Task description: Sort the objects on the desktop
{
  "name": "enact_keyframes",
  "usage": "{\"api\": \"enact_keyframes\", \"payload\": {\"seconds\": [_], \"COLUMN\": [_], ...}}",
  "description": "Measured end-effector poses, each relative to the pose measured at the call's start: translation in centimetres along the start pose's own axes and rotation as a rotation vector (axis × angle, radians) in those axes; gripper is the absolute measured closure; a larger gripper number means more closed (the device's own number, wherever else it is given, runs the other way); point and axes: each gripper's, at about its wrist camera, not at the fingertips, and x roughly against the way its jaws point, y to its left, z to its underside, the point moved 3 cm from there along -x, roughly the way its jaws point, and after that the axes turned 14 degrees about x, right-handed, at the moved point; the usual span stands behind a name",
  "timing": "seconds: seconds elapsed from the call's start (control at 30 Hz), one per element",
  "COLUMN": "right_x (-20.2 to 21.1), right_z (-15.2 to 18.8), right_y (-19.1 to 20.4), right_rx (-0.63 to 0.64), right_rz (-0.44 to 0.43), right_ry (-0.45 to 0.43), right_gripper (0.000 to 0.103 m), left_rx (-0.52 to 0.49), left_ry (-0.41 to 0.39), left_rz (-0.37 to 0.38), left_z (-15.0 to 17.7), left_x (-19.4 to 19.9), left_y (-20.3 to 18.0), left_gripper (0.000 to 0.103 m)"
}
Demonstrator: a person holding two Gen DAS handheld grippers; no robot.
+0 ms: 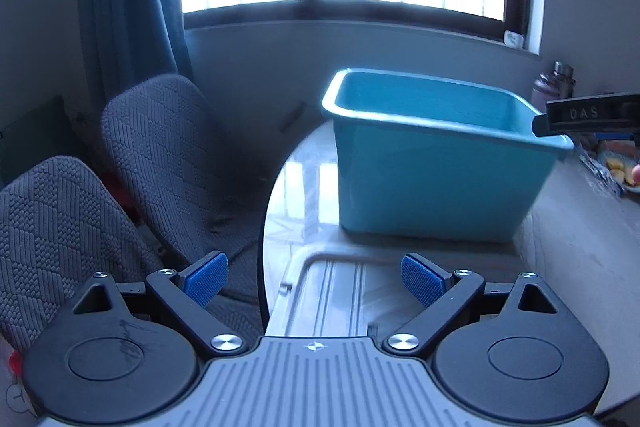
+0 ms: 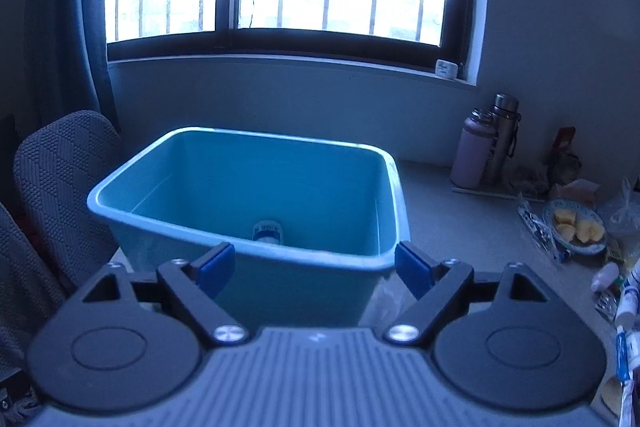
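Teal plastic forms the storage bin (image 2: 248, 195), a deep rectangular tub with rounded corners and a rolled rim, standing on a pale, glossy tabletop (image 1: 304, 187). Inside it, on the floor near the front wall, lies a small white bottle or jar (image 2: 268, 231) with a printed label — too blurred to name more exactly. It looks light, rigid and smooth, so it would likely slip unless pinched across its body. The right gripper (image 2: 316, 269) hovers just before the bin's near rim, its blue ribbed pads spread wide with nothing between them. The left gripper (image 1: 316, 281) is also spread wide and empty, held over a flat translucent lid or tray (image 1: 332, 295) with moulded ridges — thin, stiff plastic, best taken by an edge. To the right sit unsorted things: tubes (image 2: 628, 303), crinkly wrappers, a patterned plate of yellow fruit pieces (image 2: 576, 229) and two metal flasks (image 2: 490, 147). The tubes look soft and squeezable, so a gentle hold mid-body would suit. Grey quilted chairs (image 1: 152, 155) stand to the left.
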Motion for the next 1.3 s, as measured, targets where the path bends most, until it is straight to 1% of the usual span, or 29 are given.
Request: {"api": "enact_keyframes", "payload": {"seconds": [0.13,0.3,0.5,0.73,0.93,1.1,1.3], "right_x": [2.3,5.5,8.6,10.0,10.0,9.4,7.2], "right_z": [4.0,8.0,11.5,14.5,15.8,15.9,15.6], "right_y": [0.5,1.9,3.1,4.1,4.3,4.0,3.5], "right_rx": [-0.051,-0.085,-0.116,-0.130,-0.146,-0.157,-0.155], "right_rz": [0.007,0.045,0.065,0.060,0.055,0.052,0.022], "right_ry": [0.075,0.123,0.155,0.204,0.236,0.251,0.308], "right_gripper": [0.016,0.016,0.016,0.016,0.016,0.016,0.016], "left_rx": [-0.026,-0.066,-0.069,-0.066,-0.069,-0.075,-0.091], "left_ry": [0.029,0.036,0.073,0.096,0.118,0.156,0.198], "left_rz": [0.036,0.061,0.077,0.072,0.066,0.065,0.053], "left_z": [1.9,4.1,6.5,8.5,9.3,8.8,7.9], "left_x": [1.6,3.4,5.1,6.1,5.6,4.1,1.8], "left_y": [1.4,3.1,4.9,6.4,6.6,5.6,4.5], "left_gripper": [0.008,0.008,0.008,0.008,0.008,0.008,0.008]}}
